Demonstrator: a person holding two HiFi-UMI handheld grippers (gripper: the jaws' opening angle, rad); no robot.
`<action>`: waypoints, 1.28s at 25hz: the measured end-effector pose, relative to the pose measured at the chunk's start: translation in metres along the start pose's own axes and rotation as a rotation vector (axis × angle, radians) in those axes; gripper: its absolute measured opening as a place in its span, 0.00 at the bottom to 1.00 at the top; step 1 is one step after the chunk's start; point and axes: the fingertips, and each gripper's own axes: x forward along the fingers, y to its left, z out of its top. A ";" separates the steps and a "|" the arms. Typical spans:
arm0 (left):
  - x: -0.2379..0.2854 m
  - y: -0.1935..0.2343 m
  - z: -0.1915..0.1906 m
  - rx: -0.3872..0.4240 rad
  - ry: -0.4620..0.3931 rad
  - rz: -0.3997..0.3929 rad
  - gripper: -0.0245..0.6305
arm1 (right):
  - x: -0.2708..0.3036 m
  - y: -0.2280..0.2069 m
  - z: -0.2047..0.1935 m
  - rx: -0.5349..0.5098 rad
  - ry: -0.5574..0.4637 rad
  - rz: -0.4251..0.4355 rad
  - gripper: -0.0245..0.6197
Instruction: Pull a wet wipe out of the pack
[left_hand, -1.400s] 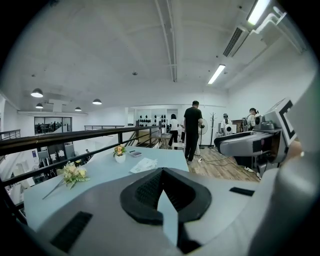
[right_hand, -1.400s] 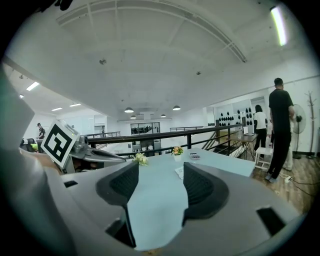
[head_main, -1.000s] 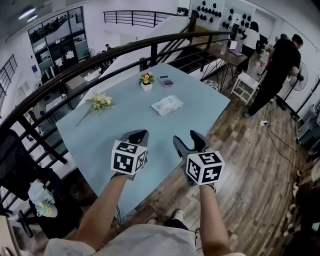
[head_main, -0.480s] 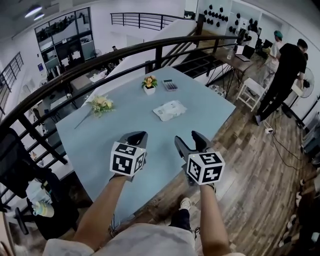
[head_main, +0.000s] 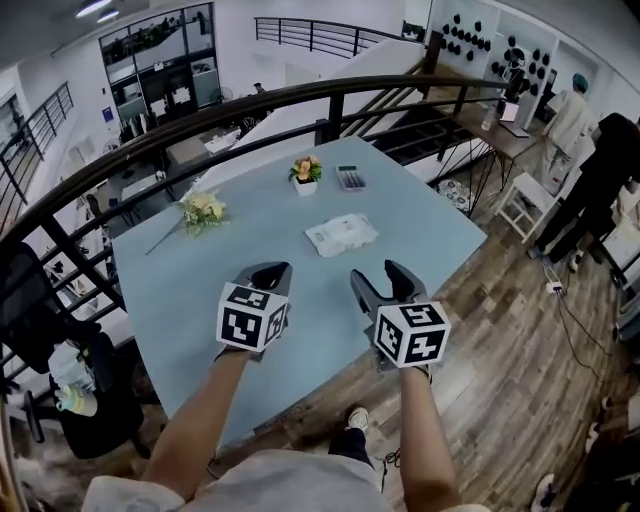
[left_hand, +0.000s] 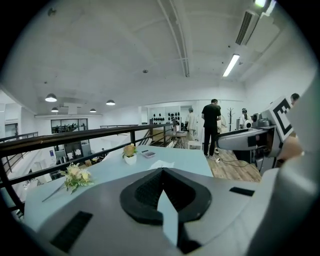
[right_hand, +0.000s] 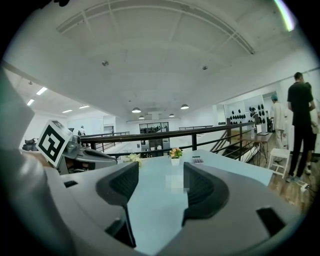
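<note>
- Beyond the wipe pack (head_main: 341, 234), a potted flower (head_main: 306, 170) and a calculator (head_main: 350, 177) are set; a loose bouquet (head_main: 203, 208) is laid to the pack's left.
- The pack is seen as flat, white and soft-sided, laid on a smooth pale-blue table (head_main: 185, 285) backed by a dark railing (head_main: 333, 112) over plank flooring.
- Short of the pack, the left gripper (head_main: 268, 272) is held closed and empty, and the right gripper (head_main: 378, 276) is spread wide.
</note>
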 end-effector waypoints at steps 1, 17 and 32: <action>0.006 0.000 0.002 -0.003 0.003 0.010 0.03 | 0.003 -0.007 0.001 0.001 0.002 0.007 0.45; 0.071 -0.005 0.031 -0.068 0.036 0.156 0.03 | 0.051 -0.093 0.022 -0.019 0.039 0.135 0.45; 0.112 -0.018 0.049 -0.095 0.041 0.242 0.03 | 0.079 -0.141 0.027 -0.032 0.051 0.223 0.45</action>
